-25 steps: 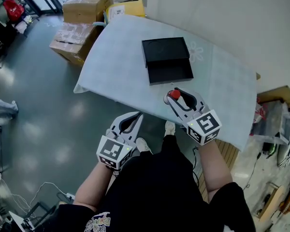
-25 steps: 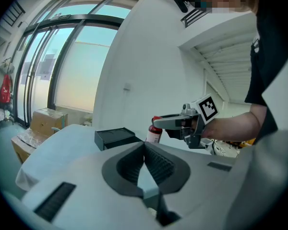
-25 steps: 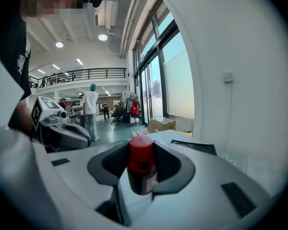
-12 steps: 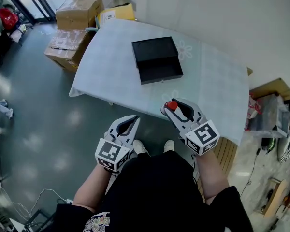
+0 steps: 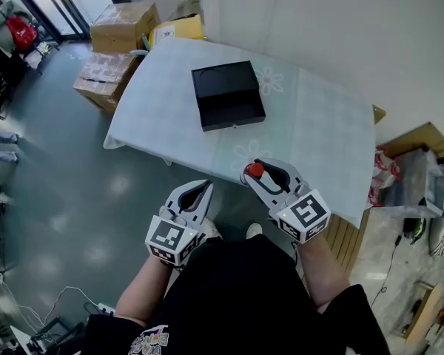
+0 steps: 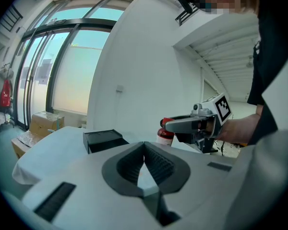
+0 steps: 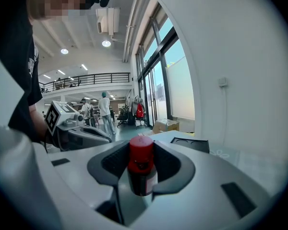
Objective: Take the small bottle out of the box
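Note:
A small dark bottle with a red cap stands upright between the jaws of my right gripper, which is shut on it; the red cap shows over the table's near edge. The same bottle appears in the left gripper view, held by the right gripper. The black box lies open on the white table, lid part behind, tray part in front, well beyond both grippers. My left gripper hangs off the table over the floor, jaws together and empty.
Cardboard boxes stand on the floor left of the table. A wooden shelf with clutter is at the right. The white wall runs behind the table. People stand far back in the hall.
The view has shifted, so the table and box sit further left and lower. My right gripper with the bottle has drawn back slightly toward the table's near edge. The left gripper stays put.

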`<state>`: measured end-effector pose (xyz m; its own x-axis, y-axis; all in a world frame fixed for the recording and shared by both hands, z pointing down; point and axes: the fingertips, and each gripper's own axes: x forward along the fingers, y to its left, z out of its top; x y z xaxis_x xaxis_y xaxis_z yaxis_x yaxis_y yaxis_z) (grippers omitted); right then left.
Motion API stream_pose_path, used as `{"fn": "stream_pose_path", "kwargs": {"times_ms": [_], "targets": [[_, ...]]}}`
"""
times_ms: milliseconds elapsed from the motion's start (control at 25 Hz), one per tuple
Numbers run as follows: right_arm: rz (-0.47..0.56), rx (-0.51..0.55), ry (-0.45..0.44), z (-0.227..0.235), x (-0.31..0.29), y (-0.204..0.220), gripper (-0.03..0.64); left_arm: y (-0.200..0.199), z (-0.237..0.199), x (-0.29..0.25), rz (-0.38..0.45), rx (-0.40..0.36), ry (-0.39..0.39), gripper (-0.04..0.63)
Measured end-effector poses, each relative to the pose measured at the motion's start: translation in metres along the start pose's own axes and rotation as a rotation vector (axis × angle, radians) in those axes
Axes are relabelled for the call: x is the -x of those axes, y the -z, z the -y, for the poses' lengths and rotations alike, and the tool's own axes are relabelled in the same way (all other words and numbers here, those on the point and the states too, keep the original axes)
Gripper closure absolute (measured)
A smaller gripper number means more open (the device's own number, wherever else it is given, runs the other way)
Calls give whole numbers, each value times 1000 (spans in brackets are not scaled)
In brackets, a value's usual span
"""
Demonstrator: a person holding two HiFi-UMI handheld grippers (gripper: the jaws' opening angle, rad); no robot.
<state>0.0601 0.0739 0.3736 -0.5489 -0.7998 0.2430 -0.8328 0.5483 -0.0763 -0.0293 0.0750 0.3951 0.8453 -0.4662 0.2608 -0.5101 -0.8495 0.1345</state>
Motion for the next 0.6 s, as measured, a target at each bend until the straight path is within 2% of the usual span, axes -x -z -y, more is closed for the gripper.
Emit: {"fn": "stream_pose_path", "kwargs": {"times_ms": [600], "targets": [[7, 6, -98, 14, 56, 16, 451, 3, 67, -25, 2, 19, -75, 567]]}}
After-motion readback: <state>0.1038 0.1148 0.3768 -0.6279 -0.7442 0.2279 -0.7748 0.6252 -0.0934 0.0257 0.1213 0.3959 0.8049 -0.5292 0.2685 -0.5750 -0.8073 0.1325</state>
